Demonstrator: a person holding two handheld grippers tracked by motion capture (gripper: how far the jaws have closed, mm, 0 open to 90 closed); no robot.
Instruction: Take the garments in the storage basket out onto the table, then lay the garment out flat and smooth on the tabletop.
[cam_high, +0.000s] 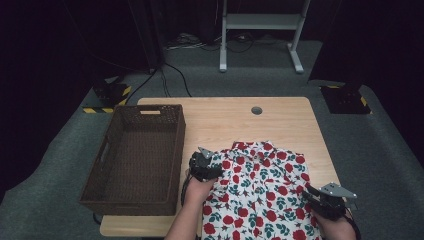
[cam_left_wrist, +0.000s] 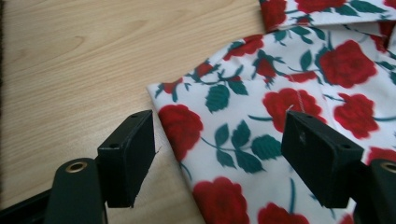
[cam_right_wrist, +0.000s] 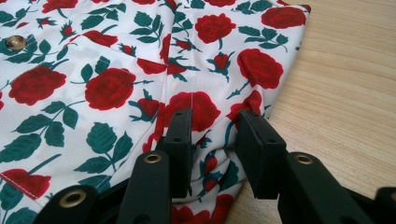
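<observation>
A white shirt (cam_high: 260, 185) printed with red roses and green leaves lies flat on the wooden table (cam_high: 225, 120), toward its near right. My left gripper (cam_high: 202, 162) sits at the shirt's left edge. In the left gripper view it (cam_left_wrist: 219, 126) is open, and its jaws straddle the shirt's edge (cam_left_wrist: 224, 135) without touching the cloth. My right gripper (cam_high: 314, 196) is at the shirt's near right edge. In the right gripper view it (cam_right_wrist: 215, 128) is shut on a bunched fold of the shirt (cam_right_wrist: 107, 84), which puckers up between the jaws.
A dark brown wicker basket (cam_high: 131, 200) stands empty on the table's left side, just left of my left gripper. A small round hole (cam_high: 256, 110) is in the tabletop at the back. Bare wood lies behind the shirt and to its right (cam_right_wrist: 345, 93).
</observation>
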